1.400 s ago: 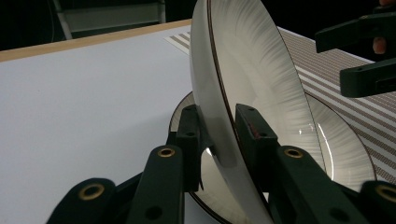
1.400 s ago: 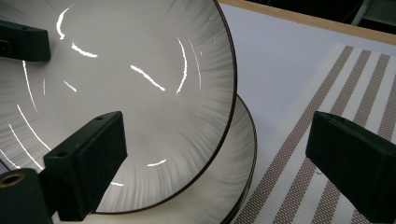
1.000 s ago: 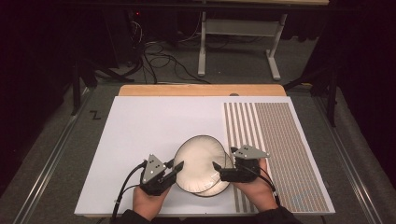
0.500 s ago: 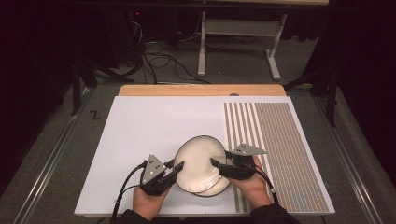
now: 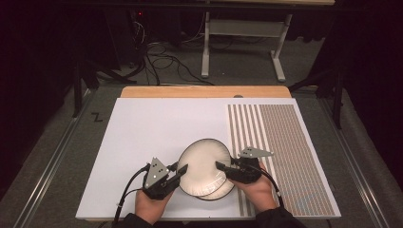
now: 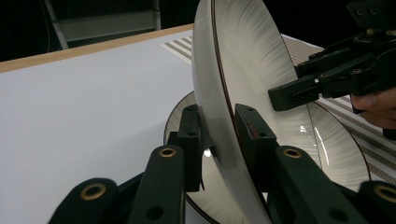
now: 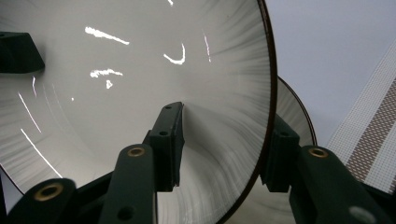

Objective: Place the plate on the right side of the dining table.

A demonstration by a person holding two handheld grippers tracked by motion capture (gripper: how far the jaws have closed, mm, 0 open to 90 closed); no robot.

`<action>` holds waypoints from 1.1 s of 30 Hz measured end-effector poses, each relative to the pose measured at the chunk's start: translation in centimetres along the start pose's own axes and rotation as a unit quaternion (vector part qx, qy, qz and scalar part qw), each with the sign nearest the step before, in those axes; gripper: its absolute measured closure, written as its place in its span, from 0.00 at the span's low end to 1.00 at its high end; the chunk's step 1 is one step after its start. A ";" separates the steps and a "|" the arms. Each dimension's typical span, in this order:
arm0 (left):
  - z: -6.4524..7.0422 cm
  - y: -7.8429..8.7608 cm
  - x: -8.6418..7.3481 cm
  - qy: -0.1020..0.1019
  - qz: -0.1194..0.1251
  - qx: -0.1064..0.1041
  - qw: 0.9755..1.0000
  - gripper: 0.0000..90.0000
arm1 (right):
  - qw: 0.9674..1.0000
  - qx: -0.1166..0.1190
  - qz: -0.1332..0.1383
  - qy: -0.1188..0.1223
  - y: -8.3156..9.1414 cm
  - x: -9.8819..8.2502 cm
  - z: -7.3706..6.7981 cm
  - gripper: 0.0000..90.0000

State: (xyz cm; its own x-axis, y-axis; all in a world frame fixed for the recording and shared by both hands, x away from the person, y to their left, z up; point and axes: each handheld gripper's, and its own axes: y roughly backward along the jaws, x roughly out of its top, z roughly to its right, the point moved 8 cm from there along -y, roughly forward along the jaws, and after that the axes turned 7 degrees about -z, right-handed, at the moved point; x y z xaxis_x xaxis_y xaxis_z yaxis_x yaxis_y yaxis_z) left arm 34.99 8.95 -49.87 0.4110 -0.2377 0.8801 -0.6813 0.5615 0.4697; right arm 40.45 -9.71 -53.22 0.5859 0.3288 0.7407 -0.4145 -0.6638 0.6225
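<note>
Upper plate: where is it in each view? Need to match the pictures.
High view: upper plate low centre, tilted, between the left gripper and right gripper, over a lower plate.
Left gripper view: upper plate centre, on edge, rim in the near fingers.
Right gripper view: upper plate across the left and centre, rim between the fingers.
Shared landmark: striped mat.

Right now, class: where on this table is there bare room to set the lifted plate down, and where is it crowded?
Free: the white sheet left of and beyond the plates, up to the wooden edge; also the striped mat. Crowded: the near middle, where the lifted plate, lower plate, left claw and right claw meet.
</note>
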 end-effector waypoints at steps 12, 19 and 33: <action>0.1 0.4 0.3 -0.002 0.005 -0.003 1.000 0.86 | 1.000 0.008 0.025 -0.002 1.5 0.1 0.2 0.83; 0.3 0.4 0.2 -0.001 0.000 -0.010 1.000 0.89 | 0.999 -0.009 0.038 0.011 3.0 0.2 -0.2 0.87; 0.0 0.7 0.3 0.011 0.006 -0.011 1.000 0.89 | 0.998 -0.022 0.050 0.024 4.1 0.7 -1.0 0.90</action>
State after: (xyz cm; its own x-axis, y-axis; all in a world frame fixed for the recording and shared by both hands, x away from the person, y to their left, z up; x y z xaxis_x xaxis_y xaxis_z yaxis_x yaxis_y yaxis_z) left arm 34.68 9.26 -49.29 0.4164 -0.2146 0.8835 -0.6721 0.5818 0.4581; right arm 38.48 -11.52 -49.91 0.5060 0.2952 0.8104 -0.4994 -0.6658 0.5543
